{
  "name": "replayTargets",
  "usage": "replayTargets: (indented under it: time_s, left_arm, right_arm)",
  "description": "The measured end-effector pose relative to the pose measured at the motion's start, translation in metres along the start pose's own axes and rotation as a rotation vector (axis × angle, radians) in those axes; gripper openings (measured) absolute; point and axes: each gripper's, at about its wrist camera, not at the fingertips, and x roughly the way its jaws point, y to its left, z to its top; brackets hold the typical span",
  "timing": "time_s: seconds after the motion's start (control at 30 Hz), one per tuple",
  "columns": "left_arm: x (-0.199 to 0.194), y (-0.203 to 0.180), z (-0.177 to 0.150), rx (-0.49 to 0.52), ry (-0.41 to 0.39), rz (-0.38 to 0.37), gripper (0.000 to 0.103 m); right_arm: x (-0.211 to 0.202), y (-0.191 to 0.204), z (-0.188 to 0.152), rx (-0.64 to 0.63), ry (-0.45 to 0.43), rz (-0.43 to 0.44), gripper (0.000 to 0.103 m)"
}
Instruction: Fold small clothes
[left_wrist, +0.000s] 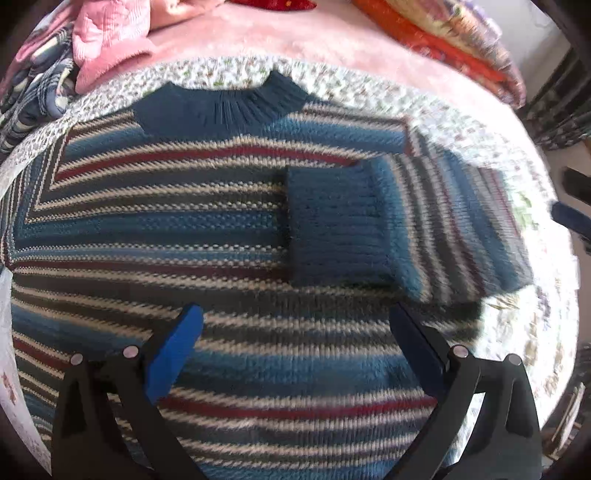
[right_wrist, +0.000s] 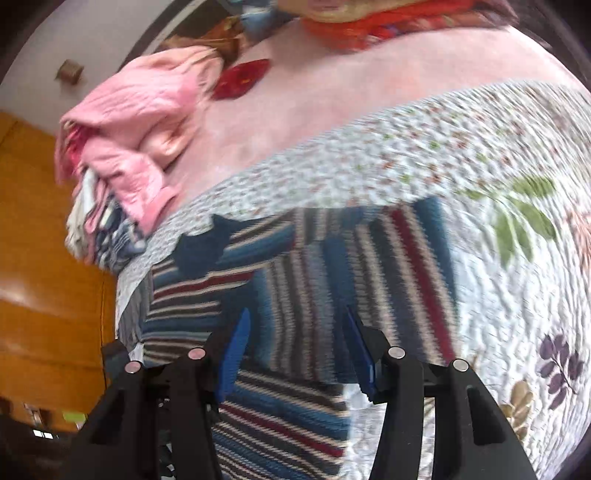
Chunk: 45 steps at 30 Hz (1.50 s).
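Note:
A small knitted sweater (left_wrist: 155, 229) with blue, cream, grey and dark red stripes lies flat on a floral quilt (left_wrist: 498, 177), its dark blue collar (left_wrist: 221, 107) at the far side. Its right sleeve (left_wrist: 406, 225) is folded across the chest, cuff toward the middle. My left gripper (left_wrist: 295, 343) hovers open over the lower body of the sweater, nothing between its blue pads. In the right wrist view the same sweater (right_wrist: 295, 280) shows with the folded sleeve (right_wrist: 388, 266) on top; my right gripper (right_wrist: 295, 350) stands open just above that sleeve and holds nothing.
A heap of pink clothes (right_wrist: 136, 133) and striped garments (left_wrist: 37, 96) sits at the far left on a pink blanket (left_wrist: 295, 40). Folded orange and patterned bedding (left_wrist: 443, 40) lies far right. A wooden cabinet (right_wrist: 40, 266) stands left of the bed.

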Motion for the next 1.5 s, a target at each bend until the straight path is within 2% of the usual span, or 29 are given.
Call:
replayTargets:
  time_s: [0.07, 0.17, 0.3, 0.33, 0.37, 0.4, 0.43, 0.57, 0.6, 0.67, 0.73, 0.83, 1.07, 1.27, 1.5]
  left_arm:
    - [0.014, 0.001, 0.006, -0.04, 0.024, 0.035, 0.1]
    - [0.028, 0.001, 0.015, -0.085, 0.048, 0.049, 0.101]
    - [0.032, -0.015, 0.028, -0.061, 0.036, 0.062, 0.099]
    - [0.031, -0.02, 0.031, -0.049, 0.03, 0.041, 0.087]
    - [0.028, -0.025, 0.033, -0.039, 0.033, 0.015, 0.069]
    - [0.026, -0.028, 0.033, -0.033, 0.034, -0.002, 0.061]
    - [0.023, -0.032, 0.033, -0.027, 0.033, -0.022, 0.045]
    - [0.01, -0.036, 0.031, -0.027, 0.013, -0.058, 0.013]
    - [0.005, -0.032, 0.031, -0.045, 0.006, -0.104, 0.011]
    - [-0.008, -0.024, 0.029, -0.072, -0.016, -0.136, 0.011]
    - [-0.023, -0.012, 0.026, -0.07, -0.077, -0.159, 0.01]
    - [-0.045, 0.009, 0.028, -0.069, -0.151, -0.137, 0.01]
    - [-0.073, 0.077, 0.039, -0.123, -0.242, -0.072, 0.009]
    - [-0.079, 0.124, 0.047, -0.143, -0.272, -0.027, 0.009]
    - [-0.062, 0.159, 0.048, -0.147, -0.26, -0.013, 0.009]
  right_arm:
    - [0.003, -0.012, -0.002, 0.012, 0.011, -0.034, 0.053]
    - [0.01, -0.022, -0.003, 0.005, 0.023, -0.075, 0.053]
    - [0.014, -0.028, -0.004, -0.006, 0.028, -0.11, 0.053]
    - [0.013, -0.029, -0.004, -0.009, 0.024, -0.118, 0.053]
    - [0.014, -0.03, -0.003, -0.01, 0.021, -0.122, 0.053]
    - [0.012, -0.032, -0.003, -0.005, 0.014, -0.125, 0.053]
    - [0.012, -0.034, -0.002, 0.002, 0.01, -0.125, 0.053]
    - [0.01, -0.04, 0.0, 0.023, 0.0, -0.136, 0.053]
    - [0.01, -0.04, 0.0, 0.024, -0.002, -0.144, 0.053]
    - [0.009, -0.042, 0.0, 0.027, -0.008, -0.155, 0.053]
    - [0.007, -0.045, -0.001, 0.031, -0.011, -0.159, 0.053]
    - [0.006, -0.051, -0.002, 0.044, -0.01, -0.16, 0.053]
    - [0.029, -0.053, -0.01, 0.065, 0.065, -0.128, 0.053]
    - [0.056, -0.034, -0.019, 0.05, 0.142, -0.04, 0.053]
    - [0.078, -0.015, -0.026, -0.015, 0.173, -0.102, 0.047]
